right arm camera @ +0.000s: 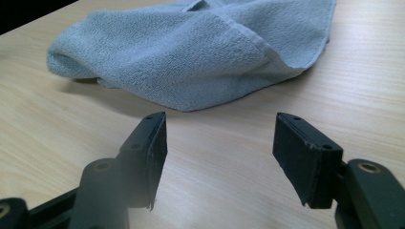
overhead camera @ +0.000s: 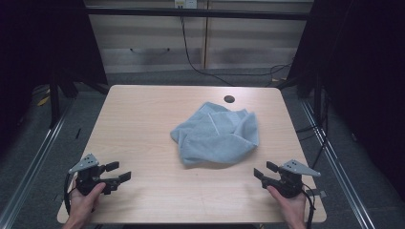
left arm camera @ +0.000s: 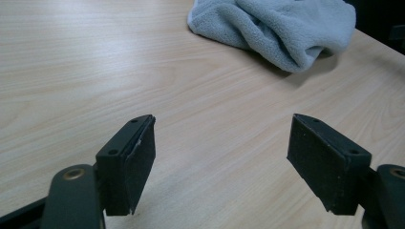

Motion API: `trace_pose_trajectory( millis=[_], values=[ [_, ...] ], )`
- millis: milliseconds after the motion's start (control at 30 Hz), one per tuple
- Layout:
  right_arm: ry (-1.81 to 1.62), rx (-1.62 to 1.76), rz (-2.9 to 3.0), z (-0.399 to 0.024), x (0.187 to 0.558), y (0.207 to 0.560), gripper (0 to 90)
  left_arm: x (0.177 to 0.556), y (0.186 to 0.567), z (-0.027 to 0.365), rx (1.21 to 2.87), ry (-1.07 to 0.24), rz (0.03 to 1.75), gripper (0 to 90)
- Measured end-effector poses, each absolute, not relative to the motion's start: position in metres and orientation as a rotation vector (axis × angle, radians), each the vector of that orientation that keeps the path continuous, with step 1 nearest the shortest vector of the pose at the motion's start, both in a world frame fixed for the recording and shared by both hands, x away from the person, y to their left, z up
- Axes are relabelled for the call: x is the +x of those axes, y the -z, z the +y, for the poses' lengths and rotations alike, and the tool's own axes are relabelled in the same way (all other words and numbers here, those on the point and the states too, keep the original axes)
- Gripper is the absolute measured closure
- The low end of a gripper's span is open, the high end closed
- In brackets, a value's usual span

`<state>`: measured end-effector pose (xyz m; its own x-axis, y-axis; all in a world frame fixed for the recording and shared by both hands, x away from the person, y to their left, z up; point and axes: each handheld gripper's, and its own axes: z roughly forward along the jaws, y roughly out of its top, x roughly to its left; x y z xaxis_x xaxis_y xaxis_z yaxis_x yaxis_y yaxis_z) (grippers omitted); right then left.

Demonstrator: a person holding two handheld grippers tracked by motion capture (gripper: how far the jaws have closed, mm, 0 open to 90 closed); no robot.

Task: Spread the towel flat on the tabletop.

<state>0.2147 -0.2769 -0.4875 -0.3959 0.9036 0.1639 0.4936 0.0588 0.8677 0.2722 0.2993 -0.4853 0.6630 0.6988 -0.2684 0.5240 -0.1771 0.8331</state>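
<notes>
A crumpled light blue towel [overhead camera: 216,134] lies in a loose heap on the wooden table [overhead camera: 143,114], a little right of its middle. My left gripper [overhead camera: 118,172] rests near the front left corner, held by a hand, jaws open and empty, pointing right. Near the front right corner my right gripper [overhead camera: 265,171] is open too, pointing left toward the towel. In the left gripper view the towel [left arm camera: 282,28] lies far off beyond the open jaws [left arm camera: 222,162]. The right gripper view has the towel [right arm camera: 191,52] just ahead of the open jaws [right arm camera: 219,157], not touching.
A round dark cable hole [overhead camera: 229,99] sits in the table near its far edge. Black cables [overhead camera: 200,67] run across the grey floor behind the table. Dark frames and curtains stand at both sides.
</notes>
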Motion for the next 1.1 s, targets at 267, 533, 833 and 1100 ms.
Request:
trace_pose_trajectory(
  millis=[267,533,833,1100],
  values=[
    [-1.242,1.383,2.061,-0.264,0.220,0.490,34.4,0.273,0.485,0.296,1.844,-0.211,0.972,25.2],
    [-1.254,1.281,2.141,-0.248,0.231,0.471,40.6,0.272,0.482,0.284,1.888,-0.216,0.932,26.8],
    [-1.194,1.143,2.206,-0.217,0.284,0.444,36.5,0.299,0.460,0.256,1.895,-0.240,0.864,31.7],
    [-1.168,1.202,2.260,-0.204,0.350,0.452,27.2,0.311,0.461,0.241,1.879,-0.225,0.866,32.2]
  ],
)
